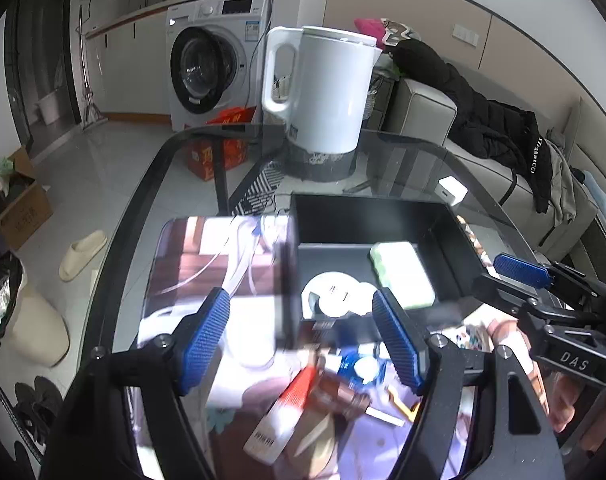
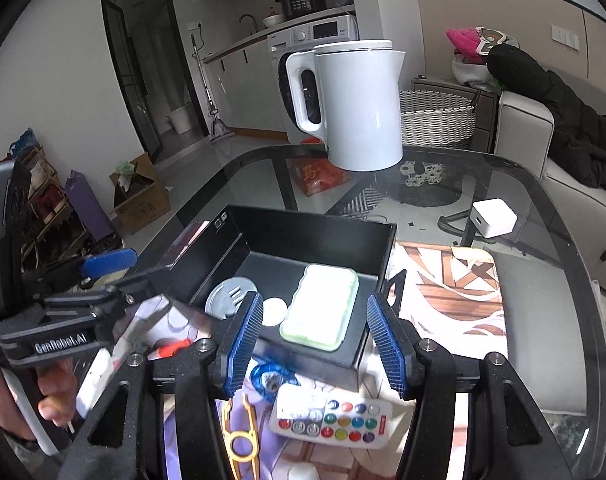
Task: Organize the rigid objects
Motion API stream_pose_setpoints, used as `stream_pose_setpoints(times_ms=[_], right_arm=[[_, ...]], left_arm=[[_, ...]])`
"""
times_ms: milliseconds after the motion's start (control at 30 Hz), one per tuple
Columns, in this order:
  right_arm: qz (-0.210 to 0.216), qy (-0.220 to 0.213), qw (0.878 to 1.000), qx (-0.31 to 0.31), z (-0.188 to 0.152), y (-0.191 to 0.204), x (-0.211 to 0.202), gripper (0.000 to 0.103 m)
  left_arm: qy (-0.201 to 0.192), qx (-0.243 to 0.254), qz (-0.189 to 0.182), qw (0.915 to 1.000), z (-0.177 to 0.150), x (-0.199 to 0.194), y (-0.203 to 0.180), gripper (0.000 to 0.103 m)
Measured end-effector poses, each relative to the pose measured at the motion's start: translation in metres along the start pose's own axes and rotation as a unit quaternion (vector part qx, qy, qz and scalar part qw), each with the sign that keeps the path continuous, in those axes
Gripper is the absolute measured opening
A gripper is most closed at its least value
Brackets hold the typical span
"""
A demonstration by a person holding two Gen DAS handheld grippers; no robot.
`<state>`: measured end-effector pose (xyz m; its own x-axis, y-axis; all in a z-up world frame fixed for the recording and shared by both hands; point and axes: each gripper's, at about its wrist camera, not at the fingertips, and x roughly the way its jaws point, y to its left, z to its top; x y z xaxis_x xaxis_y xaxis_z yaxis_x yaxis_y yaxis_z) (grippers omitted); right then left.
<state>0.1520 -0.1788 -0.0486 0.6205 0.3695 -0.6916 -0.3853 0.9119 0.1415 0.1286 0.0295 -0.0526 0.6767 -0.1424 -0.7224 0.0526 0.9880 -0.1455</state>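
Both tongs are open and hold nothing — the flat white remote with coloured round buttons [image 2: 331, 420] lies on the glass bench [image 2: 543, 216] right under the right tongs [image 2: 315, 344], long side across, nearer them than the left tongs [image 1: 303, 340], just before the black open box [image 2: 303, 240].

- Box [image 2: 303, 236] sits on the table [image 2: 543, 280] just ahead of the right gripper [image 2: 313, 344]
- In the box: a case [image 2: 321, 306] on the right, a disc [image 2: 229, 296] on the left
- Kettle [image 2: 359, 104] stands behind the box, farther from both grippers
- Cube [image 2: 494, 217] lies ahead and right, apart from the box
- Remote [image 2: 331, 420] lies below the right gripper, before the box
- Left gripper [image 1: 303, 340] hovers over the box's near left corner, a tube [image 1: 283, 408] beneath it
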Motion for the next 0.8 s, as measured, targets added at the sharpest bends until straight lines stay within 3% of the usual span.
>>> stream_pose_setpoints(times_ms=[567,600,667,800], right_arm=[[0.033,0.104,0.994,-0.007,-0.042,-0.020,0.016,0.058],[0.034,0.104,0.994,-0.001,-0.043,-0.024,0.018,0.060],[0.039,0.100,0.994,0.012,-0.042,-0.031,0.023,0.077],[0.044,0.099,0.994,0.024,-0.040,-0.037,0.035,0.083]], left_arm=[[0.113,0.013,0.005,0.9935,-0.047,0.019,0.008,0.073],[0.115,0.014,0.003,0.9933,-0.048,0.019,0.008,0.073],[0.116,0.015,0.001,0.9931,-0.048,0.019,0.008,0.073],[0.122,0.020,0.001,0.9923,-0.050,0.022,0.004,0.073]])
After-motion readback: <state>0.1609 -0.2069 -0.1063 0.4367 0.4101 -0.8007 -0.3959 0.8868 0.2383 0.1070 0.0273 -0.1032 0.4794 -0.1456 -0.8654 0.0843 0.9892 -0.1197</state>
